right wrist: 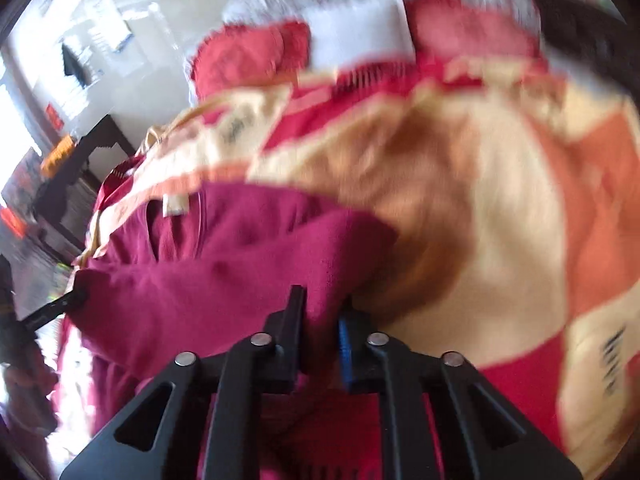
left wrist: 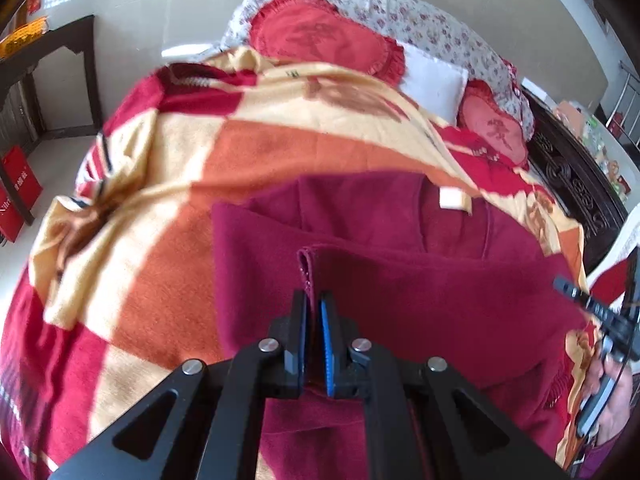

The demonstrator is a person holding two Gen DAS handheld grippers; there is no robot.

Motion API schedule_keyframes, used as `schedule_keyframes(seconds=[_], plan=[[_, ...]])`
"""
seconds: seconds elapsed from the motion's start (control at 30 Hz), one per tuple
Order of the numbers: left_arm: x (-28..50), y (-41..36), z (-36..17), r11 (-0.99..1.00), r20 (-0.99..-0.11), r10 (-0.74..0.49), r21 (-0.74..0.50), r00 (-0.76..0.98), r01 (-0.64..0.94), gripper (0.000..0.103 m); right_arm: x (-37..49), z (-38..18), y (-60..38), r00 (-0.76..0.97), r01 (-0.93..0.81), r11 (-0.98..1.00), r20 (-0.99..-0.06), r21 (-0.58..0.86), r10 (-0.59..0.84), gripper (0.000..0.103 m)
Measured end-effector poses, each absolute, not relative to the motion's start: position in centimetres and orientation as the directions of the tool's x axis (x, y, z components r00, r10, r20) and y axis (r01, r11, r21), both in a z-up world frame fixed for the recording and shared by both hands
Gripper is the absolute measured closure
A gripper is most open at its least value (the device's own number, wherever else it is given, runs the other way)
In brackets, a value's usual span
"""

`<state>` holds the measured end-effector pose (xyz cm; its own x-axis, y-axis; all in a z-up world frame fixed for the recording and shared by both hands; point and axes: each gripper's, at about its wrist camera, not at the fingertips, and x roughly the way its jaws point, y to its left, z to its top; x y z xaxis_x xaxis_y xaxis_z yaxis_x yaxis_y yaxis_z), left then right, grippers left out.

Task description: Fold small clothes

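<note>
— Garment (left wrist: 400, 288): one maroon top on the patterned blanket (left wrist: 160, 200), white neck tag (left wrist: 450, 199) showing. Grippers?
— Two. Left gripper (left wrist: 314, 300) pinches its hem; right gripper (right wrist: 320, 304) is clamped on its fabric.
— Differences?
— Left view shows two red pillows (left wrist: 324, 40) sharply; right view is blurred.

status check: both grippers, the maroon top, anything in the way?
Left gripper shut on maroon garment, hem edge pinched. Right gripper shut on the same garment, fabric bunched between its fingers. Garment partly folded on the patterned blanket. Nothing blocking.
</note>
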<state>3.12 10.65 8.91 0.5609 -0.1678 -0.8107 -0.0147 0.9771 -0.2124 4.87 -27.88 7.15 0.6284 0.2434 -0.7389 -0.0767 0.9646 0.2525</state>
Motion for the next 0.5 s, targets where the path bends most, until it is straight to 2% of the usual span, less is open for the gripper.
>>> schedule_keyframes(seconds=[0.07,0.17,0.27,0.33,0.5], plan=[[3.4,9.7,7.9,0.983,-0.827,-0.146,-0.184,0.542,-0.016,0.096,5.2,7.1,-27.9,0.638,-0.040,0.981,-0.750,0.191,0.173,0.103],[3.5,9.3,6.7,0.985,-0.838,-0.128,-0.171,0.531,-0.032,0.096,5.8,5.4,-28.6,0.587,-0.005,0.979,-0.791,0.205,0.169,0.103],[3.3,10.0,6.8,0.978,-0.834,-0.150,-0.202,0.532,-0.041,0.095,3.6,6.5,-29.9,0.620,0.010,0.959,-0.755,0.282,0.215,0.091],[3.4,10.2,6.9,0.979,-0.833,-0.149,-0.202,0.533,-0.042,0.094,0.8,7.2,-30.0,0.621,-0.043,0.946,-0.734,0.321,0.277,0.082],[3.3,10.0,7.0,0.981,-0.834,-0.135,-0.186,0.535,-0.044,0.094,-3.9,6.5,-27.8,0.544,-0.181,0.946,-0.774,0.267,0.323,0.081]])
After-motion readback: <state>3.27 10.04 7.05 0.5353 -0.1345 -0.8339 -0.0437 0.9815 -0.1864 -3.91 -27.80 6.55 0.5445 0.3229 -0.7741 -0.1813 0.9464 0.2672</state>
